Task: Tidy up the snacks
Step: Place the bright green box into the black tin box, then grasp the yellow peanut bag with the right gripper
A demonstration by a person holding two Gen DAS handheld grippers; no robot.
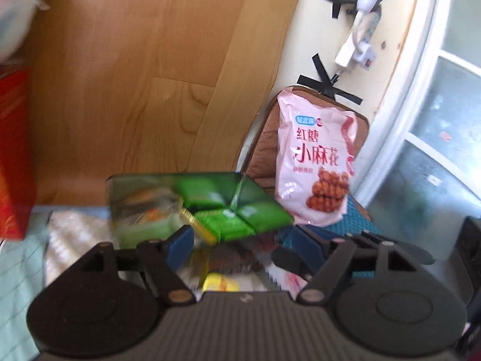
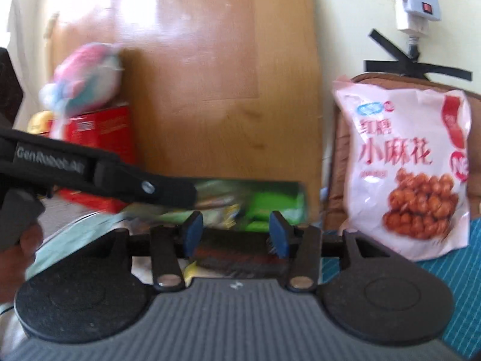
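A green mirrored box (image 1: 198, 201) holds green snack packets (image 1: 228, 225) just ahead of both grippers; it also shows in the right wrist view (image 2: 264, 204). My left gripper (image 1: 240, 240) is open, its blue pads (image 1: 180, 248) at the box's near edge, over dark and yellow snack packets (image 1: 222, 281). My right gripper (image 2: 236, 234) stands with its blue pads (image 2: 192, 234) on either side of a dark snack packet (image 2: 237, 255); the blur hides whether they press it. The left gripper's arm (image 2: 99, 174) crosses the right wrist view. A pink snack bag (image 1: 315, 156) leans upright at the right (image 2: 405, 168).
A red box (image 1: 15, 150) stands at the left, with a pink and blue bag (image 2: 87, 75) on top of it in the right wrist view. A wooden board (image 1: 144, 75) stands behind. A brown cushion (image 1: 264, 150) backs the pink bag. A power strip (image 1: 357, 45) hangs on the wall.
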